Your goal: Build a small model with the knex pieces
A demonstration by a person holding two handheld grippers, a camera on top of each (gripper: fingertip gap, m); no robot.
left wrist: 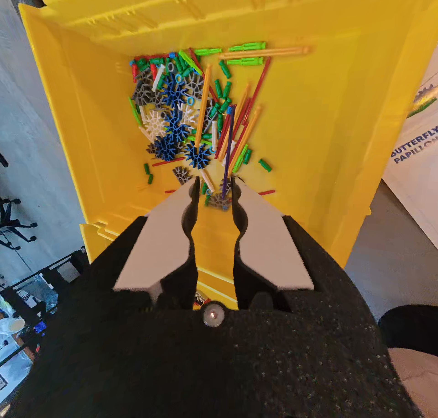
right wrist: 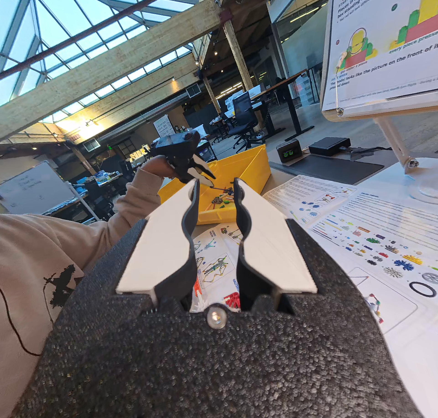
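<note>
Hovering over the yellow bin [left wrist: 308, 122], left claw [left wrist: 214, 181] gapes apart, purple rod [left wrist: 228, 150] poking up between its tips, untouched. Rod looks light, stiff, thin; grip mid-shaft. Right claw [right wrist: 215, 181] also apart, empty, above instruction sheets [right wrist: 355, 228] on the desk [right wrist: 407, 335].

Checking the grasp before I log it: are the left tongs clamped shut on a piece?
No: the left tongs stand open above the yellow bin, their tips apart with nothing pinched between them.
</note>
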